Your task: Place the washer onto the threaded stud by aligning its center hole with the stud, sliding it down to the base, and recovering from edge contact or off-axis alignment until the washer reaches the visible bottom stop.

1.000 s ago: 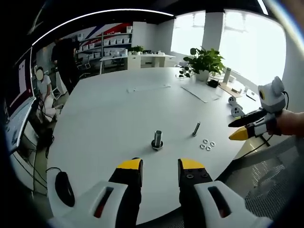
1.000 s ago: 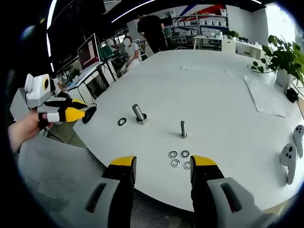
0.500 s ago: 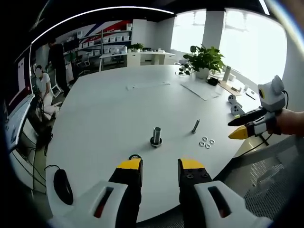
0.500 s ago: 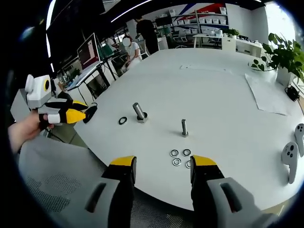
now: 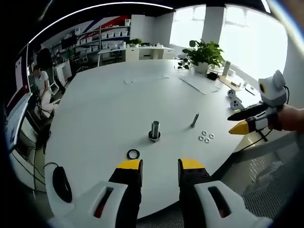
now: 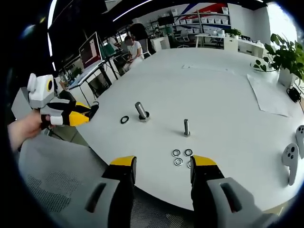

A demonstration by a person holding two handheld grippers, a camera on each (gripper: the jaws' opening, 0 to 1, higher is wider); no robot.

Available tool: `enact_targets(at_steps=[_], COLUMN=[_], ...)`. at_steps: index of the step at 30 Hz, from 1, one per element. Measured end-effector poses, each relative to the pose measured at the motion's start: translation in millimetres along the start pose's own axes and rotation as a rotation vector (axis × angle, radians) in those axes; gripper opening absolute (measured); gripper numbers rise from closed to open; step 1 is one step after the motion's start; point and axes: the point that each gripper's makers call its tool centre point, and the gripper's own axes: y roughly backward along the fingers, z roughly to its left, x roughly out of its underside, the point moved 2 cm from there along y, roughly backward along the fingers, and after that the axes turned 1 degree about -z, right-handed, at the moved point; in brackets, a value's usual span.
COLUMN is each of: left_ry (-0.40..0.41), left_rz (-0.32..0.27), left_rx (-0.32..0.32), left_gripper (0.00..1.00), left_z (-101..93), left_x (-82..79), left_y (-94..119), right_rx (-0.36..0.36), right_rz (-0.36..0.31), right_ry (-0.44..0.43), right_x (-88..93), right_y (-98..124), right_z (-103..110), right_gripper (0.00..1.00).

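A thick threaded stud point(image 5: 155, 130) stands upright on its round base on the white table point(image 5: 109, 109), with a black washer point(image 5: 133, 154) lying flat just in front of it. My left gripper point(image 5: 160, 165) hovers open over the table's near edge, short of the washer, nothing between its jaws. The right gripper view has the stud point(image 6: 141, 111) and the black washer point(image 6: 125, 119) left of centre. My right gripper point(image 6: 164, 162) is open and holds nothing, just short of several small silver washers point(image 6: 180, 156). Each gripper appears in the other's view: the right gripper point(image 5: 242, 122) and the left gripper point(image 6: 76, 114).
A thin upright bolt point(image 6: 186, 128) stands behind the silver washers point(image 5: 206, 137). Two white hand controllers point(image 6: 290, 159) lie at the right edge, with a paper sheet point(image 6: 268, 95) and a potted plant point(image 5: 205, 56) further back. A black mouse point(image 5: 59, 178) lies near the left edge.
The left gripper view has tipped so the black washer, first hidden behind the jaws, now lies in plain sight. In the right gripper view the left gripper has edged toward the table. Stud and washers have not moved.
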Motion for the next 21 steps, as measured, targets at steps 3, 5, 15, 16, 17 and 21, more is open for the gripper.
enact_targets(at_steps=[3, 5, 15, 16, 17, 21], left_ry=[0.019, 0.024, -0.005, -0.007, -0.01, -0.017], left_rz=[0.011, 0.018, 0.103, 0.116, 0.128, 0.15], left_rx=[0.009, 0.01, 0.026, 0.019, 0.011, 0.001], left_gripper=[0.28, 0.28, 0.28, 0.28, 0.28, 0.28], left_z=[0.7, 1.1, 2.5, 4.2, 6.6, 12.4], left_x=[1.2, 1.5, 12.8, 13.8, 14.4, 13.5], left_y=[-2.5, -4.0, -23.0, -25.2, -27.7, -35.1], right_rx=[-0.004, -0.003, -0.01, -0.011, -0.011, -0.012], right_rz=[-0.002, -0.005, 0.001, 0.001, 0.001, 0.005], right_ry=[-0.001, -0.001, 0.002, 0.003, 0.006, 0.006], right_x=[-1.0, -1.7, -0.8, -0.9, -1.0, -0.5], right_y=[-0.4, -0.7, -2.1, -2.2, -2.2, -2.5], right_z=[-0.1, -0.8, 1.7, 2.1, 2.3, 2.9], right_gripper=[0.48, 0.48, 0.48, 0.48, 0.48, 0.48])
